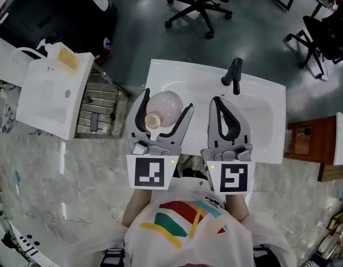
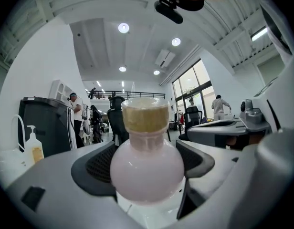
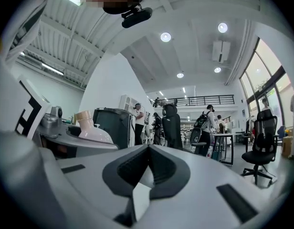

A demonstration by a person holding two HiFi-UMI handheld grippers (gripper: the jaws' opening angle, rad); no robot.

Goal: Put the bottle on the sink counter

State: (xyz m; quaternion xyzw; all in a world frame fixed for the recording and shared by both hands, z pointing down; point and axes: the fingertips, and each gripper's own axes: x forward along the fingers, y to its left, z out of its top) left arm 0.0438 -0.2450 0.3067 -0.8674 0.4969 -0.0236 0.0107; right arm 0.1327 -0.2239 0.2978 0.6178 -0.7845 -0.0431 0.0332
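A round pale pink bottle (image 1: 166,105) with a tan cap (image 1: 153,120) sits between the jaws of my left gripper (image 1: 167,102), which is shut on its body. In the head view it hangs over the left part of the white sink (image 1: 260,113), left of the black faucet (image 1: 233,77). In the left gripper view the bottle (image 2: 147,168) fills the gap between the dark pads (image 2: 97,168), cap pointing away. My right gripper (image 1: 220,107) is beside it over the basin, jaws together and empty. The right gripper (image 3: 147,166) view shows the bottle (image 3: 92,130) off to its left.
A white cabinet (image 1: 49,93) with a sponge on top stands left of the sink, beside a metal rack (image 1: 99,107). A wooden stand (image 1: 308,141) is at the right. Office chairs (image 1: 202,4) stand on the floor beyond the sink. People stand in the far room.
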